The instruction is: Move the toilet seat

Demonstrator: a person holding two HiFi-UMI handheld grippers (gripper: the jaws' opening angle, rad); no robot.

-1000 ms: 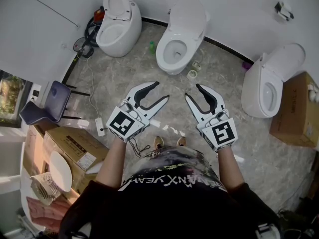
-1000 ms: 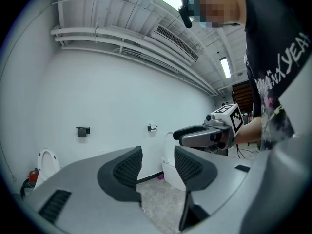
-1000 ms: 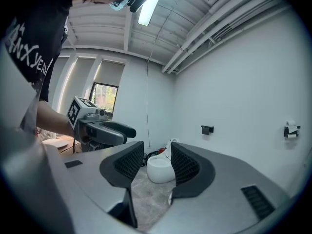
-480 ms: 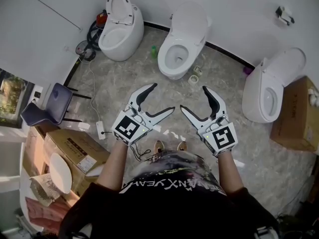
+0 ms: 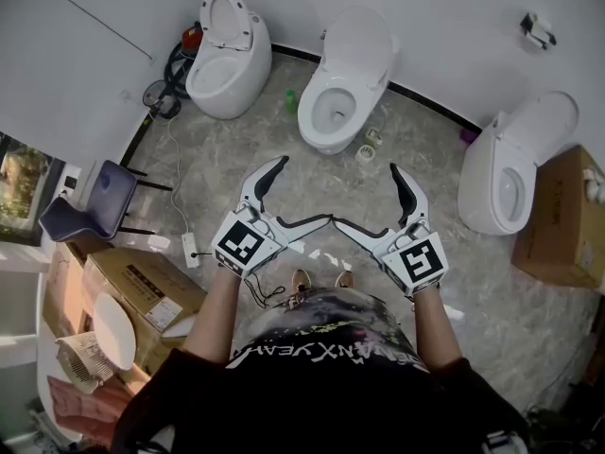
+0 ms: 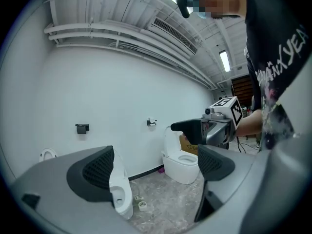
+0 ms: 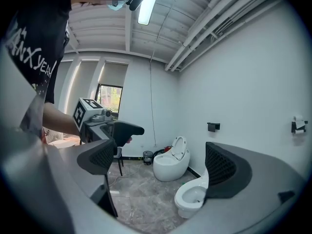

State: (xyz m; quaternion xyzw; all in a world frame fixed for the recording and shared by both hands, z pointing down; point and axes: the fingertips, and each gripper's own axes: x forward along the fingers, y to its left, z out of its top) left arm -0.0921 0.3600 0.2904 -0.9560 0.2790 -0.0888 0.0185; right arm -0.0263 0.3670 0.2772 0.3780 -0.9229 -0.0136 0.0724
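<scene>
Left gripper (image 5: 304,189) and right gripper (image 5: 367,195) empty, jaws just opened wide; far middle toilet seat (image 5: 317,89) likely rigid, slick, hinged plastic, so grip the near rim.

The walls (image 5: 85,74) are white, with a black strip (image 5: 430,102) along the bottom. The floor (image 5: 217,159) is grey stone with pale streaks. A blue chair (image 5: 80,206) stands by the left wall, near brown cardboard boxes (image 5: 142,287). A long lamp (image 7: 146,4) glows on the ceiling near white pipes (image 7: 219,28), and a window (image 7: 109,97) shows green outside
</scene>
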